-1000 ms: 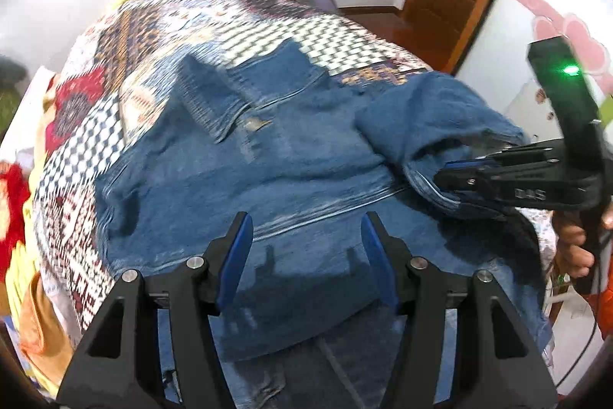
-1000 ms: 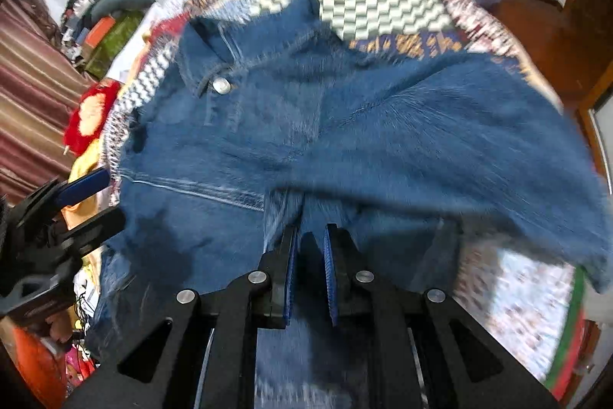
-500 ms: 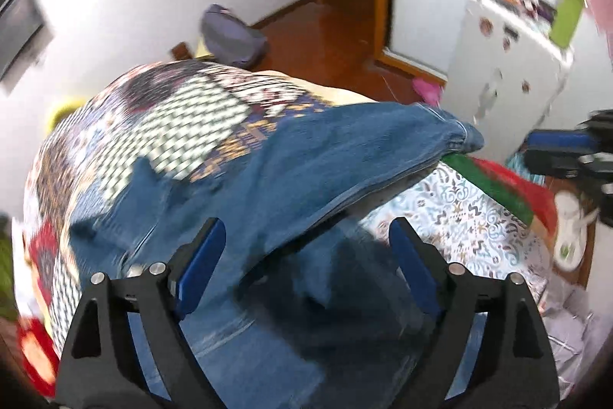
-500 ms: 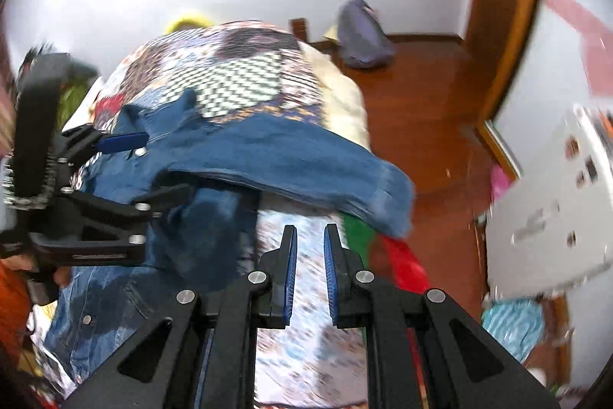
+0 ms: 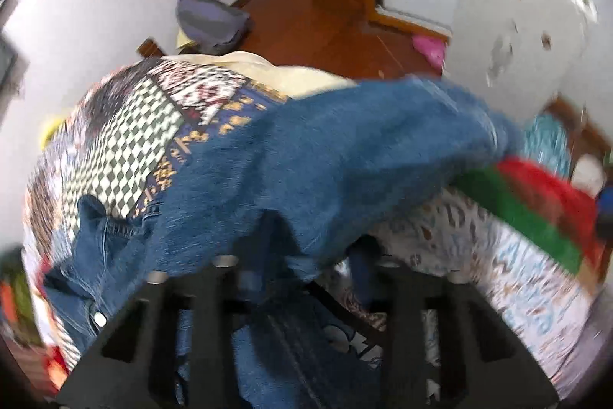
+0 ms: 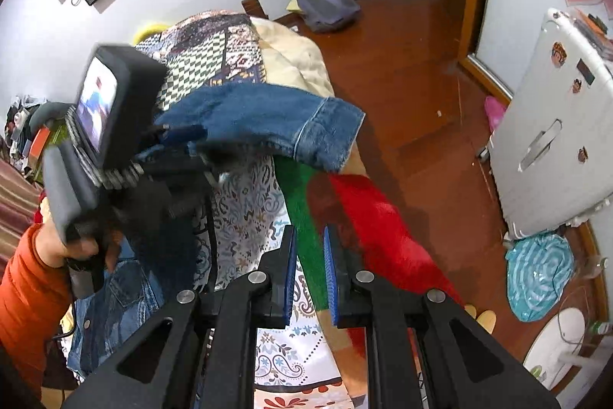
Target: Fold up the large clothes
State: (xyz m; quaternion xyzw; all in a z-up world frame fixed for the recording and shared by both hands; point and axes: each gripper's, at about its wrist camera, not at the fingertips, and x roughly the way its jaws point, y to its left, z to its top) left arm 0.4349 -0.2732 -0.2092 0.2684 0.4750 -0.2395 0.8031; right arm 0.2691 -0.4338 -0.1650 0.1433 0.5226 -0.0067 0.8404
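Note:
A blue denim jacket (image 5: 325, 160) lies on the patchwork bed (image 5: 126, 140), one sleeve stretched toward the bed's right edge. My left gripper (image 5: 302, 255) is under that sleeve, its fingertips hidden by denim. Its jaws are closing with the sleeve between them. In the right wrist view the left gripper (image 6: 184, 140) holds the sleeve up near its middle, and the cuff (image 6: 329, 129) sticks out past the edge. My right gripper (image 6: 309, 255) is shut with nothing in it, over the green and red blanket (image 6: 364, 217).
A person's hand in an orange sleeve (image 6: 27, 286) holds the left gripper. Beyond the bed are wooden floor, a grey backpack (image 6: 325, 2), a white cabinet (image 6: 555, 140) and a turquoise bundle (image 6: 540, 278). A paisley sheet (image 6: 245, 213) hangs at the bed's side.
The right gripper let go of the sleeve and swung right past the bed edge. The left gripper moved right, opened wide, then closed over the sleeve, which now hides its fingers.

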